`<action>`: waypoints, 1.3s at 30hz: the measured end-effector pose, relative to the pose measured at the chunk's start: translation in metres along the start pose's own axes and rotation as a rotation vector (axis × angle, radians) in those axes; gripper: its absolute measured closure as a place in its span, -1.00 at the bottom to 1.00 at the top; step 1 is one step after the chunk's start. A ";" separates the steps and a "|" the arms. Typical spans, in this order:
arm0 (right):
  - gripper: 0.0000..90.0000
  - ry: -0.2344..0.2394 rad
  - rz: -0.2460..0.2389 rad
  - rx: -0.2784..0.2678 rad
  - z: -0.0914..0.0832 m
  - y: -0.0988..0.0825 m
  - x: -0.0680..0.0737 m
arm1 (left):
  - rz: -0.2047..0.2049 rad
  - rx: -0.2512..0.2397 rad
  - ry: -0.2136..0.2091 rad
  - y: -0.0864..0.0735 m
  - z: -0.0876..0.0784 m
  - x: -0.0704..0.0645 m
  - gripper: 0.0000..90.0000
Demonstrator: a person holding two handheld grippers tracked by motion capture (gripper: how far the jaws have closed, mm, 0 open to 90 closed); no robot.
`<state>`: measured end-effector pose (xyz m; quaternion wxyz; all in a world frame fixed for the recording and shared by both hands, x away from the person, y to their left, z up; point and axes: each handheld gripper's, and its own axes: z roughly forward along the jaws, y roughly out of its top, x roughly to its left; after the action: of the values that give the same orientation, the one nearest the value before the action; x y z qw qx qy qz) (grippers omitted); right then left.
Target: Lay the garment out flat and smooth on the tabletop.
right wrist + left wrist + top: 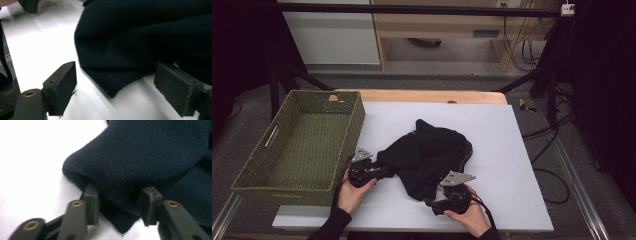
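A: Presently catalogued: one black knit garment (427, 155), crumpled at centre of the white board (512, 200); one woven green basket (257, 185) at nine o'clock of it, nothing in it. Where did the tongs stand?

B: Left gripper (384, 171) lay at the garment's eight o'clock edge. In the left gripper view a fold of the knit (140, 162) sat between its jaws, and both pads (91, 195) met the cloth, so it was entered as clenched on the garment. Right gripper (428, 201) lay at the five o'clock corner; the right gripper view showed the cloth's tip (112, 87) between wide jaws, pads (62, 82) clear of it. Released, then.

A: Advice for the step?

B: By judgement: the right wanted a deeper bite, since the corner alone might slip out. Both layers should go between the pads before lifting. Lift level, both hands together, so the bundle does not sag short of the basket rim.
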<state>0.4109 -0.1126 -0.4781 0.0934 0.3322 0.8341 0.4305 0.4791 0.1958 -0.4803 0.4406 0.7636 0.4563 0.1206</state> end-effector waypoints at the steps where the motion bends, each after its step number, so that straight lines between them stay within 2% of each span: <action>1: -0.51 0.001 0.002 -0.003 0.002 0.001 0.002 | -0.005 0.003 -0.002 0.000 0.000 0.000 0.40; 6: -0.32 0.000 -0.016 -0.004 0.013 0.007 0.011 | -0.003 0.021 0.004 0.001 0.001 -0.001 0.61; 8: -0.22 -0.016 -0.031 -0.001 0.018 0.009 0.014 | -0.002 0.026 0.002 0.001 0.000 -0.001 0.71; 11: -0.11 -0.045 -0.034 0.005 0.025 0.011 0.017 | 0.003 0.032 0.000 0.002 0.000 -0.002 0.77; 15: 0.24 -0.111 -0.050 0.016 0.031 0.013 0.019 | 0.002 0.037 -0.001 0.003 -0.001 -0.002 0.78; 17: 0.50 -0.149 -0.055 0.028 0.030 0.014 0.019 | 0.004 0.037 0.001 0.003 -0.002 -0.003 0.78; 21: 0.83 -0.165 -0.033 0.033 0.026 0.015 0.017 | 0.001 0.032 -0.001 0.003 -0.004 -0.003 0.78; 24: 0.87 -0.143 -0.011 0.013 0.016 0.018 0.013 | -0.005 0.028 -0.004 0.004 -0.006 -0.003 0.78; 27: 0.88 -0.118 0.008 -0.042 -0.004 0.024 0.007 | -0.011 0.022 -0.015 0.005 -0.009 -0.004 0.79; 31: 0.88 -0.123 0.037 -0.118 -0.038 0.030 -0.005 | -0.028 0.016 -0.025 0.007 -0.014 -0.005 0.79; 34: 0.88 -0.135 0.062 -0.153 -0.061 0.031 -0.017 | -0.038 0.003 -0.047 0.009 -0.018 -0.008 0.79; 39: 0.89 -0.155 0.089 -0.193 -0.084 0.030 -0.034 | -0.035 -0.013 -0.070 0.012 -0.024 -0.015 0.79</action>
<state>0.4140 -0.1769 -0.4080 0.1700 0.3904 0.7636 0.4854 0.4641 0.1948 -0.4540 0.4634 0.7563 0.4531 0.0893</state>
